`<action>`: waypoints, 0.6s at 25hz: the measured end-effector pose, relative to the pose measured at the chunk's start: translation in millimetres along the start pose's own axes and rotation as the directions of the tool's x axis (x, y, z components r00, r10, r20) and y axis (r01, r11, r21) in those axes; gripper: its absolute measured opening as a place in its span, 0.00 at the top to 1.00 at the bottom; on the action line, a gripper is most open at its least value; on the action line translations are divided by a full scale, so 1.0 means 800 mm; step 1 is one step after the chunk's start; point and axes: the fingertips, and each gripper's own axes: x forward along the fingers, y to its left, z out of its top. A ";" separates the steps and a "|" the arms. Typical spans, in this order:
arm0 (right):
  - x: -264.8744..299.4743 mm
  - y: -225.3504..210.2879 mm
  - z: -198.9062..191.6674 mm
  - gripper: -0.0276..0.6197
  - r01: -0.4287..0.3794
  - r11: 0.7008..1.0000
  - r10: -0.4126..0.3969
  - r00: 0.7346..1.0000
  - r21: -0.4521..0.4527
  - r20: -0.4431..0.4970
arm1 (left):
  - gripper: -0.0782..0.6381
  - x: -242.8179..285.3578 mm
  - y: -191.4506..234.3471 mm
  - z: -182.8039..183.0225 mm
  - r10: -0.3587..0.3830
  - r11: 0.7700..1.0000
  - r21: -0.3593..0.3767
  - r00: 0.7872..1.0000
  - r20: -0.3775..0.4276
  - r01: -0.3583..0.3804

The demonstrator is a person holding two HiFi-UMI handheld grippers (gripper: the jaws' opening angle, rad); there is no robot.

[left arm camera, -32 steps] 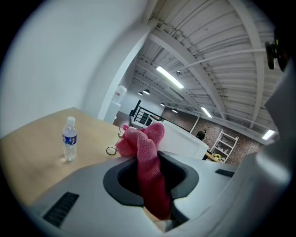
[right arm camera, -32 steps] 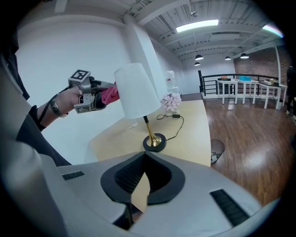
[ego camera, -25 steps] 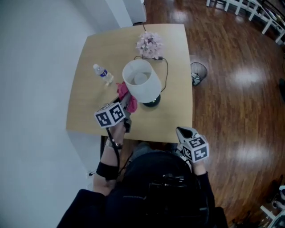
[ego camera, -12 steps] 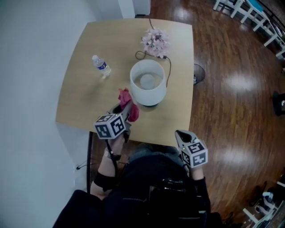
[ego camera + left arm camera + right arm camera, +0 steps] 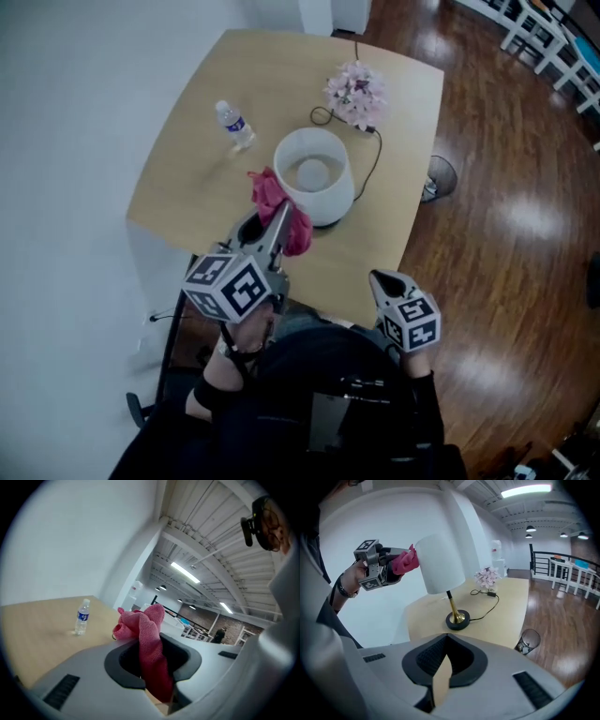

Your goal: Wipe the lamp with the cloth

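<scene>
With left gripper clamped on cloth, press flat against lamp mid-frame, sweep round; hold closed, empty right gripper clear.

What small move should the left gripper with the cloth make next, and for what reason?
Probably ease the left gripper toward the lamp shade until the pink cloth presses on its side. The jaws are shut on the cloth, which sits beside the shade's upper wall; firm contact is not evident.

Before you stands a pale wooden square table on a glossy dark brown plank floor. At your left is a plain white wall; long ceiling tube lights shine above.
</scene>
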 end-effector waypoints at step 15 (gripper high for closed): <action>-0.042 -0.084 -0.017 0.95 -0.334 0.917 0.307 0.940 -0.217 -0.149 | 0.77 0.020 0.048 -0.107 0.507 0.858 -0.103 0.862 0.015 -0.503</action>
